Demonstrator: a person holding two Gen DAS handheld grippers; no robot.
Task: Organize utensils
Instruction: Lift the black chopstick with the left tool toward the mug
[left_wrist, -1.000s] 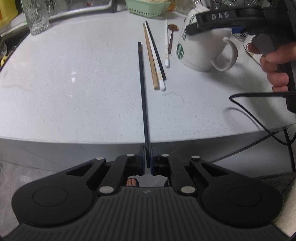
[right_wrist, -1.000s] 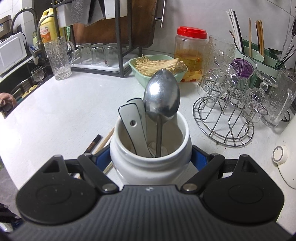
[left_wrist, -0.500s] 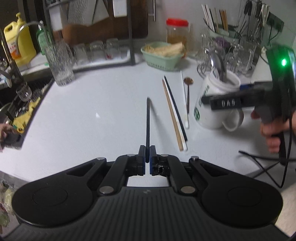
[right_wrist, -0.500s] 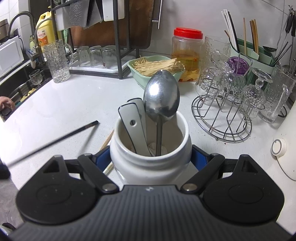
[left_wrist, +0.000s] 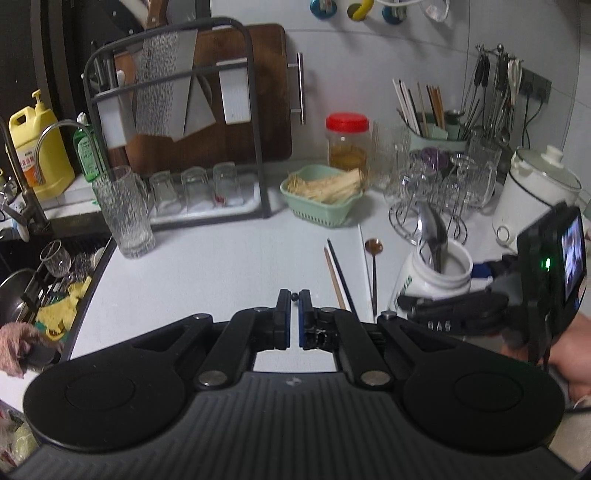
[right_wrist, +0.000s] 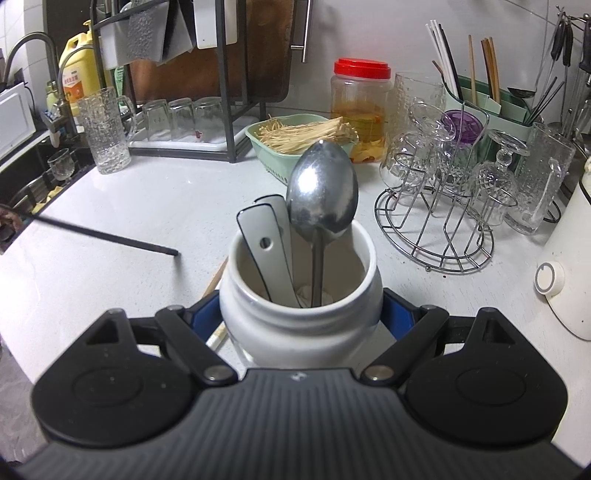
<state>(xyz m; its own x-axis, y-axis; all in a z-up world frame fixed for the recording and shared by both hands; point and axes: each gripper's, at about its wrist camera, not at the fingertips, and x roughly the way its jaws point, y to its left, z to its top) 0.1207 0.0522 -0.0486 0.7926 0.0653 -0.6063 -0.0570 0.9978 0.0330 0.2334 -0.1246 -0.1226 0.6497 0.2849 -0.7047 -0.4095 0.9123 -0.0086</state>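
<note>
L gripper (left_wrist: 294, 297) pinched tight on black chopstick (right_wrist: 110, 238), seen end-on as a dot at 12 o'clock in L view, full shaft only in R view at 9 o'clock; R gripper (right_wrist: 298, 314) clamps white mug (right_wrist: 295, 325) w/ spoons, its pads mostly hidden.

white counter (left_wrist: 221, 266) | on it: chopsticks (left_wrist: 338, 273), small spoon (left_wrist: 373, 258), mug (right_wrist: 295, 295), green basket (left_wrist: 321, 206)

black tongs (left_wrist: 294, 297), blue pads, silver screws
</note>
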